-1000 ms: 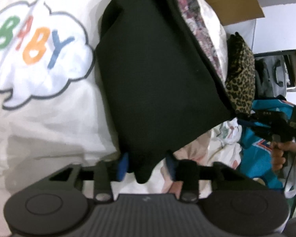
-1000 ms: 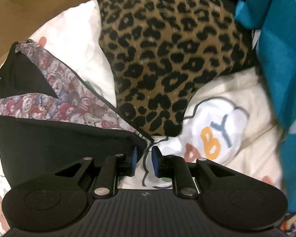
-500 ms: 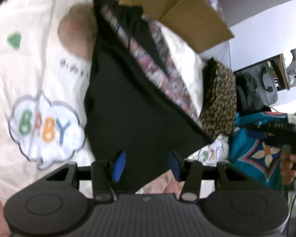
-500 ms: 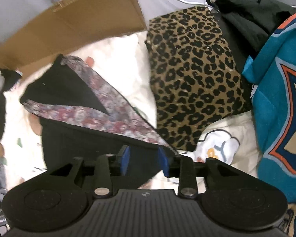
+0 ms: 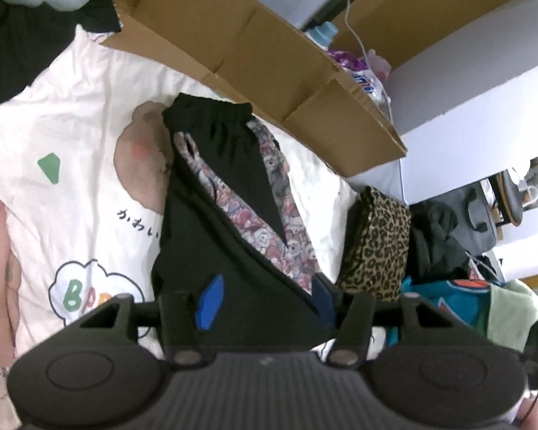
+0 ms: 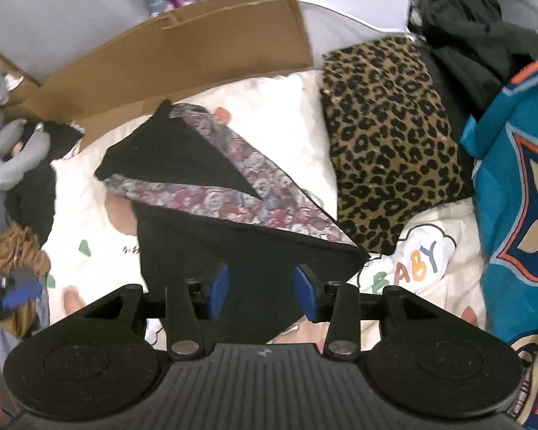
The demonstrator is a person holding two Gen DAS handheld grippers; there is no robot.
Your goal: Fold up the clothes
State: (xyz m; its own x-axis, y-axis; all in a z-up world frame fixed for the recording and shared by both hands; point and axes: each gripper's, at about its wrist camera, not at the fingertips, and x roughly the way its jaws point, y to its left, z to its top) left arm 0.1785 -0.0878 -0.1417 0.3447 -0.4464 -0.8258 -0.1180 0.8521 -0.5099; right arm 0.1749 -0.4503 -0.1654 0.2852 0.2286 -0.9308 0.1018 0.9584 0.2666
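**Black garment lies ahead of both grippers**

The left gripper (image 5: 265, 299) hovers with fingers spread, holding nothing. The black garment (image 6: 233, 251) lies on the white bedspread (image 6: 276, 129), long axis running away from the fingers. The right gripper (image 6: 260, 288), equally near, is also spread and empty.

Black garment (image 6: 233, 251) on bedsheet (image 6: 283, 132), leopard-print fold (image 6: 387, 143) to its right
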